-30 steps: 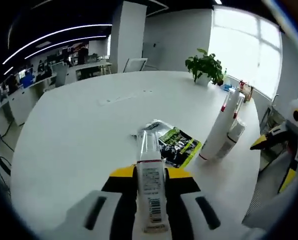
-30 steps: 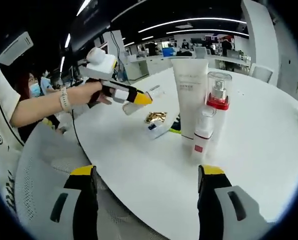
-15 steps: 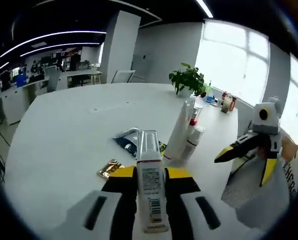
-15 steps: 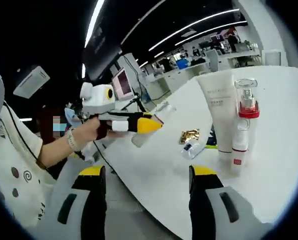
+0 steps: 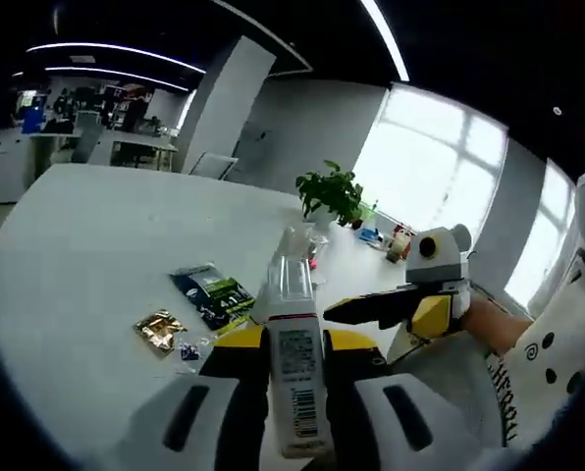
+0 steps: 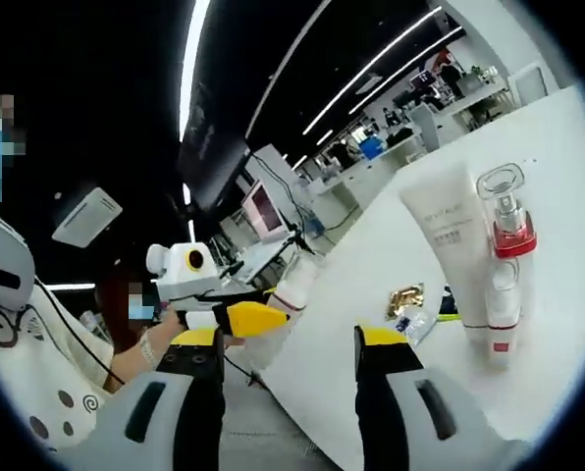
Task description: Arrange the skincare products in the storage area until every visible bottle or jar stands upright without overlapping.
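My left gripper (image 5: 294, 339) is shut on a white bottle (image 5: 294, 378) with a clear cap and a barcode label, held lengthwise above the white table (image 5: 86, 245). The same bottle (image 6: 292, 285) sticks out of the left gripper (image 6: 236, 317) in the right gripper view. My right gripper (image 6: 288, 339) stands open with nothing in it; in the left gripper view the right gripper (image 5: 396, 306) sits close beside the held bottle. A tall white tube (image 6: 457, 250), a red-collared spray bottle (image 6: 506, 235) and a small white bottle (image 6: 499, 316) stand upright together.
A dark green packet (image 5: 212, 292), a gold sachet (image 5: 160, 329) and a small blue sample (image 5: 189, 350) lie flat on the table. A potted plant (image 5: 330, 191) and small items (image 5: 396, 240) sit by the window. A person's hand (image 5: 499, 324) holds the right gripper.
Both views have swung and tilted upward. The right gripper has come leftward, close to the held bottle. The left gripper keeps its hold on the bottle.
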